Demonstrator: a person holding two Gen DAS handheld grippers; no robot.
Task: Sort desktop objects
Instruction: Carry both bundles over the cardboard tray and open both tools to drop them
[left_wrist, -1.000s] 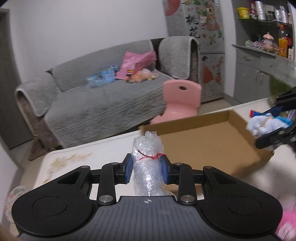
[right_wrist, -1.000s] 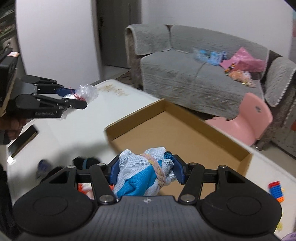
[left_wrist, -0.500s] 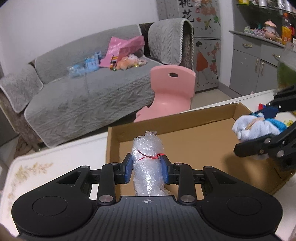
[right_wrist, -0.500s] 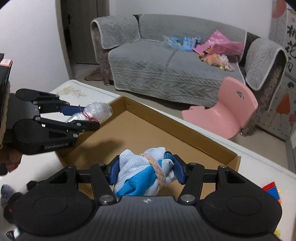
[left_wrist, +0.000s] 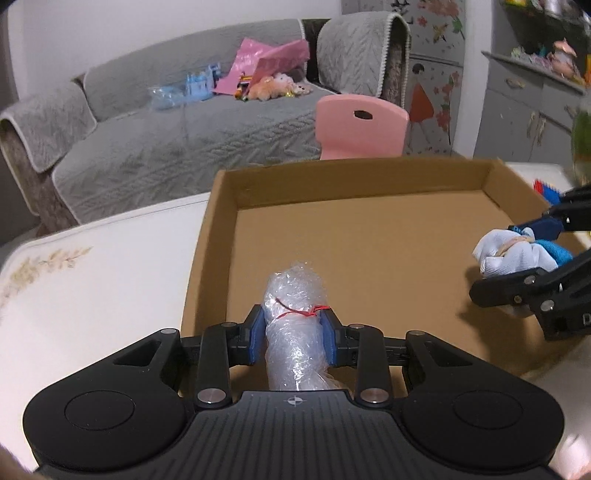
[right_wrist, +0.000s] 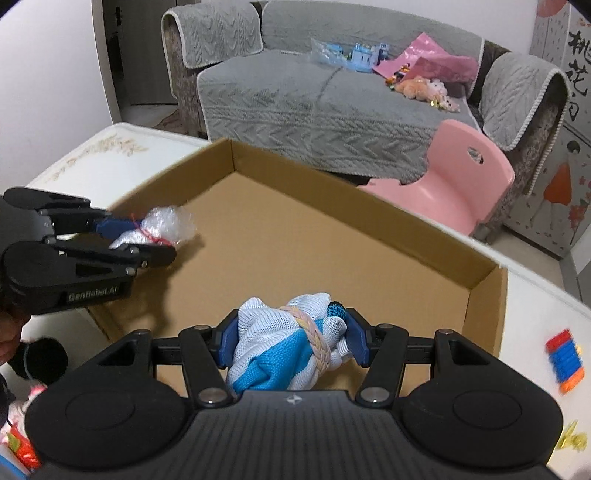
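Box (left_wrist: 354, 236) lies straight below both claws: our left gripper (left_wrist: 293, 334) clamps the plastic bundle (left_wrist: 295, 332) over its left side, our right gripper (right_wrist: 291, 341) clamps the sock ball (right_wrist: 288, 350) over its near edge.

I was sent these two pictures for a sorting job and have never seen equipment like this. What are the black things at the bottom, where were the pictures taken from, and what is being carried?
There is no robot here. A person holds a hand tool with two fingers in each hand, and each tool has a wide-angle camera looking forward along its fingers. The black shape at the bottom of each picture is the tool itself.

One picture comes from the left gripper, the other from the right gripper. Each also shows the other tool off to the side.

The left gripper is shut on a roll of clear plastic tied with red thread. The right gripper is shut on a bundle of white and blue cloth bound with a braided band.

Both hang over an open cardboard box with nothing lying on its floor, on a white table. A small toy of stacked red, blue and orange pieces lies beside the box. Behind are a grey sofa and a pink chair.
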